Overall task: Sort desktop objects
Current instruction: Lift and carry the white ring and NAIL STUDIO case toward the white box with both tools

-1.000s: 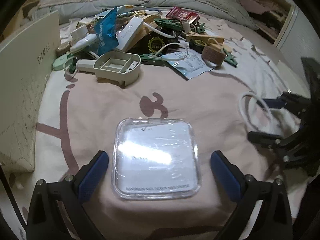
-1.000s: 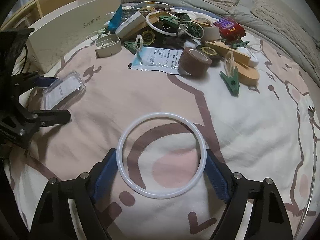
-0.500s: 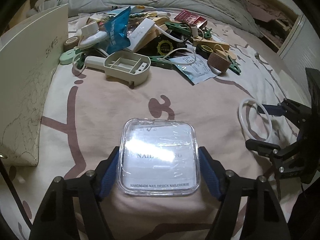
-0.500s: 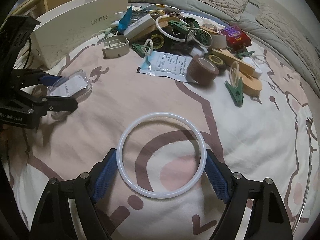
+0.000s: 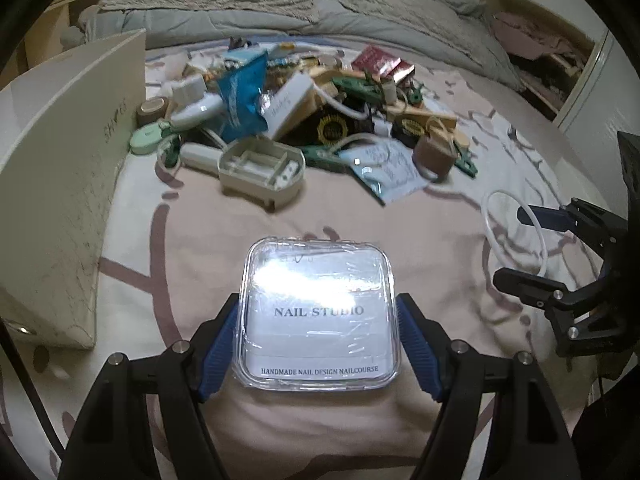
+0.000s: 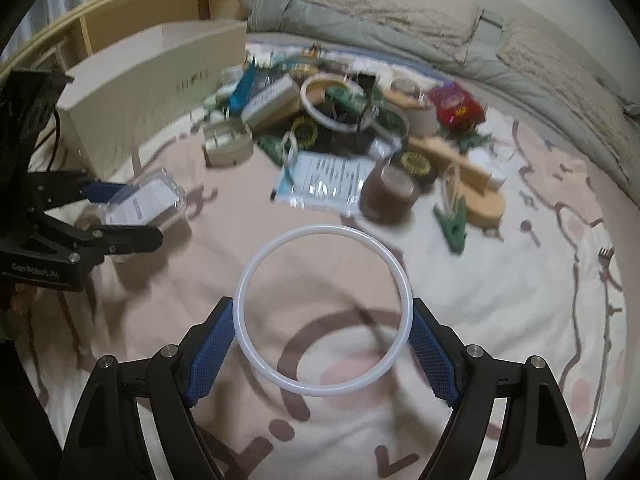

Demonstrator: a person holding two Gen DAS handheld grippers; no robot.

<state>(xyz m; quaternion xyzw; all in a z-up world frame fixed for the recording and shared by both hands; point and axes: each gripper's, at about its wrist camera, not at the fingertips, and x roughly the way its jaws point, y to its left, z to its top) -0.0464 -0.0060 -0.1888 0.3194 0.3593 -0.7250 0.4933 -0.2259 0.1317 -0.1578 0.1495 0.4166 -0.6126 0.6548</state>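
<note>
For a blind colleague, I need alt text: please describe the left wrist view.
The left gripper clamps a clear plastic nail studio box over a pink bedsheet. Behind lies a pile of small clutter; at right, the right gripper holds a white ring.

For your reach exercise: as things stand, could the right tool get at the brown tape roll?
Probably not yet: the right tool is shut on the white ring. The bedspread toward the brown tape roll lies bare.

Bed, pink patterned sheet (image 5: 224,240): clutter heap (image 5: 320,120), white shoebox (image 5: 60,184), grey duvet (image 5: 248,4) behind.
</note>
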